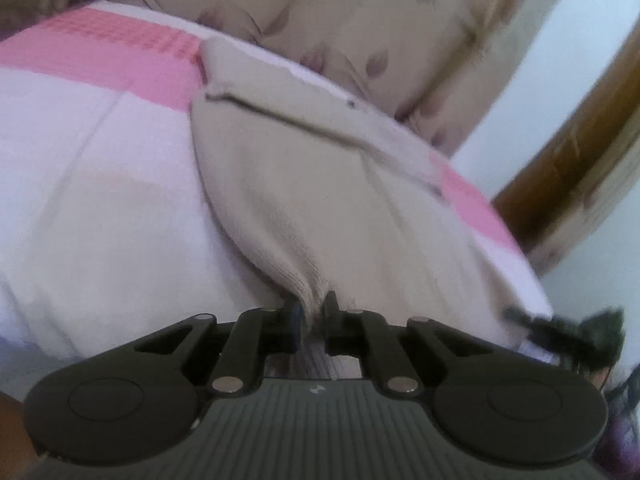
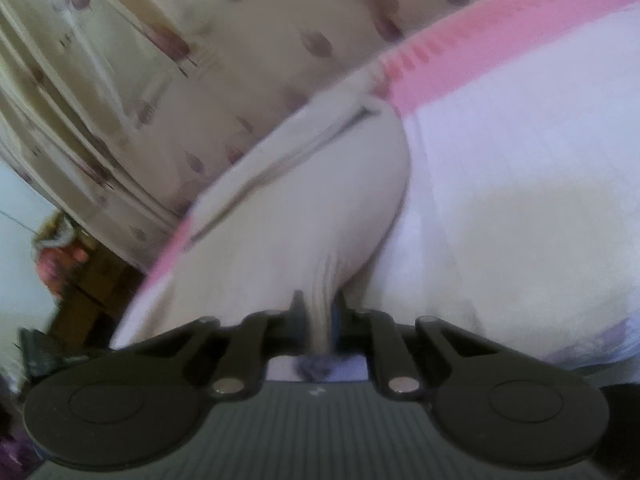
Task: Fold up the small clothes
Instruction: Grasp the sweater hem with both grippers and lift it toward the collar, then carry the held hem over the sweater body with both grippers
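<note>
One beige garment (image 1: 304, 184) lies on the pink-and-white bedspread (image 1: 100, 184), its near edge lifted. The left gripper (image 1: 310, 312) is clenched on one bunched corner of that edge, and the right gripper (image 2: 318, 312) pinches another, cloth gathered between its jaws. Holding two corners at once looks like the setup for carrying the near edge over the far part in one even fold. Count: one garment, two grippers, one bedspread, a patterned curtain (image 1: 360, 12) behind.

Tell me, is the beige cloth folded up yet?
Not yet. The beige cloth lies mostly spread on the bed, its near edge pinched by left gripper and right gripper.
</note>
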A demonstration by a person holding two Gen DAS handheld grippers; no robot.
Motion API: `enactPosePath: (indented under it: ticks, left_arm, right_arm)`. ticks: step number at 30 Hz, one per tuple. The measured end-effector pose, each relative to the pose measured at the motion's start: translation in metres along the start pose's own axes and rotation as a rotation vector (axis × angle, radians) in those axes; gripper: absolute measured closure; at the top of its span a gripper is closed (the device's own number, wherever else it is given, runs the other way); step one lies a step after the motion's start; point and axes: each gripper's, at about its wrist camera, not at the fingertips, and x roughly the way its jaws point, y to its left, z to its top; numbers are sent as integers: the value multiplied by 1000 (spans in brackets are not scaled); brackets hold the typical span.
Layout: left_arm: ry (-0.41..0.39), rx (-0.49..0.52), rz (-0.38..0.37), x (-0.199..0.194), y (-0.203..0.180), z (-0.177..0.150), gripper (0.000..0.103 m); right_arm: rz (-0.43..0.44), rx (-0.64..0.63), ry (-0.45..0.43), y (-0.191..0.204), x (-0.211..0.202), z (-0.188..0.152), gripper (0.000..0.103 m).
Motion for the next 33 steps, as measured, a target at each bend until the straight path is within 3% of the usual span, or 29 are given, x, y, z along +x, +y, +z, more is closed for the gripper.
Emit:
enactPosePath:
  ticks: [1,8,14,18,24,33]
  left_arm:
    - [-32,-31,-33,-7,1,3,93]
    - [-193,-29,-67,-26,-23,37,93]
    - [-304,-88,-88,-24,-27,80,93]
    - [-357,-132,-94,-10,-21,117,93]
    - [-413,-127,-44,21,-12,164,93]
    - [-417,-185,75,77,21,210,97]
  right_arm:
    - [32,26,-15,0,-4,2,92]
    - [194,137,-118,11,-16,37,92]
    - [237,133,-170,32,0,87,91]
    - [231,110,-199,41,22,131,91]
    - [177,87,-199,36,71,184,91]
    - [79,130,-169,5,139,224,91]
